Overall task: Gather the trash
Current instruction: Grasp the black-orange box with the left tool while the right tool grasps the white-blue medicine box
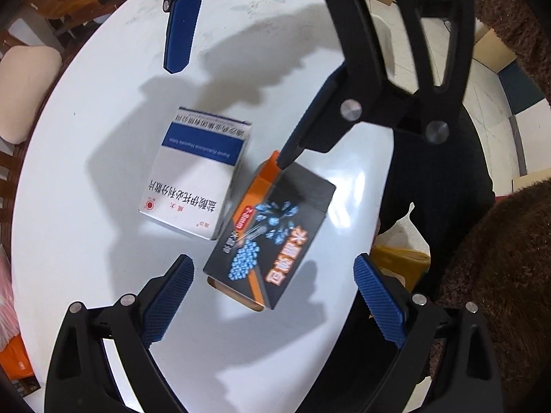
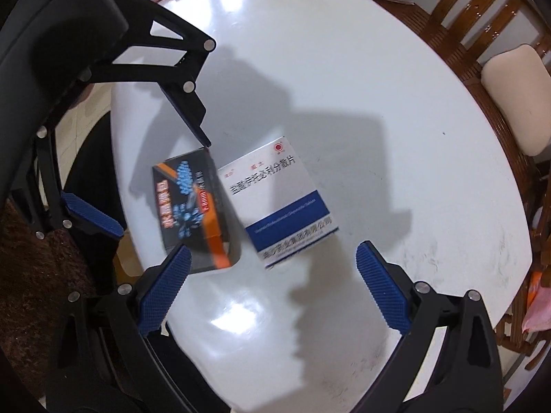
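Both tools stand with their blue fingers wide apart and hold nothing. Left tool hovers over the dark box, which lies flat between its fingers. Right tool faces it from the opposite side; one of its finger tips seems to touch the orange end of this box, but I cannot tell for sure. On the dark box I read "7-8mm" beside pictures of blue beads. White medicine box lies just beside it, perhaps touching, with a blue band, a red round logo and Chinese print, too blurred to read. Both boxes rest on a glossy white round bench. Wooden chairs with a cream cushion stand around it, on a tiled floor.
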{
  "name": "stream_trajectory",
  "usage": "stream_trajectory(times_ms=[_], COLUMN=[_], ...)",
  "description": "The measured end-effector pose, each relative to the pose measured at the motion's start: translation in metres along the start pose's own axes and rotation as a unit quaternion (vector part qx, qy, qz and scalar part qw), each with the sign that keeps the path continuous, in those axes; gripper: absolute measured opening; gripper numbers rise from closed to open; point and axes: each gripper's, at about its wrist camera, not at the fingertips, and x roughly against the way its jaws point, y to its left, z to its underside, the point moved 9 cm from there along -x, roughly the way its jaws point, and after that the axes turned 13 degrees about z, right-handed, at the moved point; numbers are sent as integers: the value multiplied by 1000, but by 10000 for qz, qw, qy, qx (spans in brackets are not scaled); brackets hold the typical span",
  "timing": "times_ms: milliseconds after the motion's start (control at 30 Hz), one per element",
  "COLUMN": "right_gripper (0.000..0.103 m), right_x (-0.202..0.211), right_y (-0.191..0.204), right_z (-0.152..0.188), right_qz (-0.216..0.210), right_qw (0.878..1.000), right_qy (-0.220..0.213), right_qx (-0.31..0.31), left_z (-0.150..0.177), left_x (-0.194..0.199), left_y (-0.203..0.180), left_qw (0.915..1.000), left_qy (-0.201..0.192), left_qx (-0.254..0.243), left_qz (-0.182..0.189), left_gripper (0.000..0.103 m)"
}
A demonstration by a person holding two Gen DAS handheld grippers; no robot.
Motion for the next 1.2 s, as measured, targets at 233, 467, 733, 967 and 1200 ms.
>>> stream_trajectory(times_ms=[233,467,733,967,1200], right_gripper=[94,94,93,87,87], right_x=[-20,-25,-25,-23,-21], right_y=[-1,-4,-4,-9,-2], right_z=[-1,-6,-4,7,1], right_qz=[-153,-375,-515,-601,-478], right_qw=[9997,9992,9982,9974,9986], right_qy=[181,-26,-187,-206,-164], right_qx=[3,-146,-260,-331,-132], left_z=[3,1,-1,7,13], left_x=[-5,-9,-13,-10,-11], left_y=[3,13,22,26,24], left_qw=[9999,9991,9986,9980,9985], left_qy=[-31,-179,-267,-461,-486], left_qx=[43,170,228,260,170], left_qz=[137,349,383,353,175], left_gripper=[91,91,92,90,80])
